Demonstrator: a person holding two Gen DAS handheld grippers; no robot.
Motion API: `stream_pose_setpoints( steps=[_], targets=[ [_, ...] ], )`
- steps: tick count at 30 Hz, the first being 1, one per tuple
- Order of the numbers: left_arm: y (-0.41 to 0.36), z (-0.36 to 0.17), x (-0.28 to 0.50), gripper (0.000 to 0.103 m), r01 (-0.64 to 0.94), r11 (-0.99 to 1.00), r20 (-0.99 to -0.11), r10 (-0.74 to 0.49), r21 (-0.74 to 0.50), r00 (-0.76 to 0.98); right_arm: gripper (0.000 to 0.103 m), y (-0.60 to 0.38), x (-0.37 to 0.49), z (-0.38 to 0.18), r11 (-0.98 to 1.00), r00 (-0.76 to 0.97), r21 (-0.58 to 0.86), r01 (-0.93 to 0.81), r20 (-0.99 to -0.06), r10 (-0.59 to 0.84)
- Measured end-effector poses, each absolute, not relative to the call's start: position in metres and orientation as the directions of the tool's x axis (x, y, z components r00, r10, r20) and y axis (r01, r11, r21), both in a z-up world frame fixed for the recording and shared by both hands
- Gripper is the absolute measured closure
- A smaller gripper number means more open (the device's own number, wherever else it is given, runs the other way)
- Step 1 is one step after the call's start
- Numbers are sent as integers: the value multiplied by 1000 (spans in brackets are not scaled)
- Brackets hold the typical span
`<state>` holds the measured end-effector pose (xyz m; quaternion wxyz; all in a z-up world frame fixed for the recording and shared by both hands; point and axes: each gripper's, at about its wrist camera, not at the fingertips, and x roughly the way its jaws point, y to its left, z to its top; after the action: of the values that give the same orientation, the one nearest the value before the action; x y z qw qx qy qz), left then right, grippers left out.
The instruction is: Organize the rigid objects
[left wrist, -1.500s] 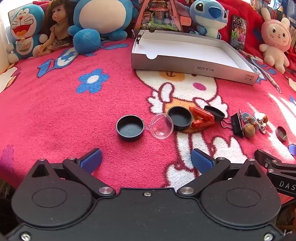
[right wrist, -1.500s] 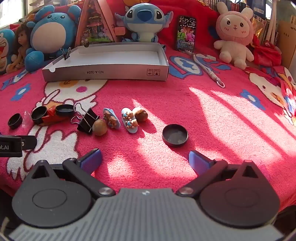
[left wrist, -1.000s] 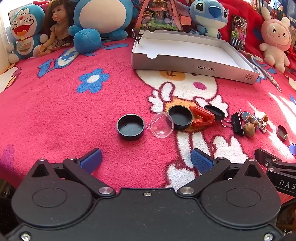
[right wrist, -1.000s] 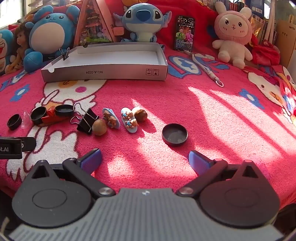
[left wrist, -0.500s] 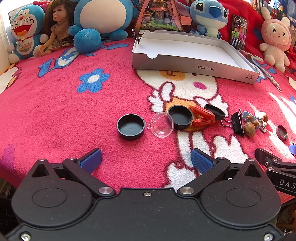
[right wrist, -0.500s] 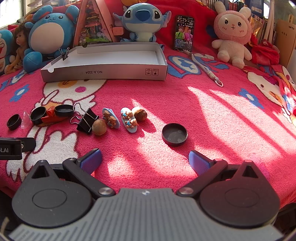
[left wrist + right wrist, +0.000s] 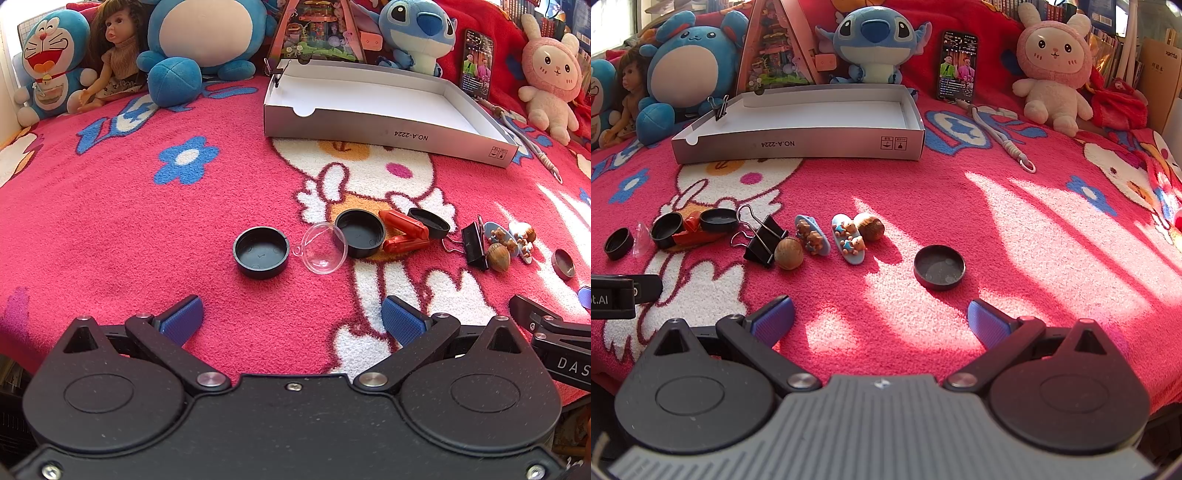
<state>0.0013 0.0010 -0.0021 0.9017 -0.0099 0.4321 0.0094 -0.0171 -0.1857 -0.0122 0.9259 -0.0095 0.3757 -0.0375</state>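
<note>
On the pink blanket (image 7: 110, 206), left to right, lie a black cap (image 7: 261, 252), a clear dome (image 7: 323, 249), a second cap (image 7: 360, 232), what looks like a red clip (image 7: 404, 234), a binder clip (image 7: 762, 236) and a lone lid (image 7: 939, 266). The white box (image 7: 812, 110) sits behind. The left gripper (image 7: 291, 317) and right gripper (image 7: 881, 319) both hover with jaws apart, holding nothing.

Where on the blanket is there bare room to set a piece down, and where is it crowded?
Free: inside the white box, which holds nothing but a clip on its rim; the blanket left of the lone black cap, toward the blue flower; the sunlit stretch right of the grey cap. Crowded: the row from clear dome to binder clip and nuts.
</note>
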Motion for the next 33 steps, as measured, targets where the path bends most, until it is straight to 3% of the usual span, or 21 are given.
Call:
stream_pose_setpoints(
  steps=[26,33],
  targets=[
    [5,1,-4,0,30,1000,-780,-23,-6,625,0,-194,-16,-12,999,716,-35,27,-697,-44],
    [6,-2,-10,0,51,999,-758,-38,-7,651,0,-195,-25,-18,1000,757,-24,12,-652,-25]
  ],
)
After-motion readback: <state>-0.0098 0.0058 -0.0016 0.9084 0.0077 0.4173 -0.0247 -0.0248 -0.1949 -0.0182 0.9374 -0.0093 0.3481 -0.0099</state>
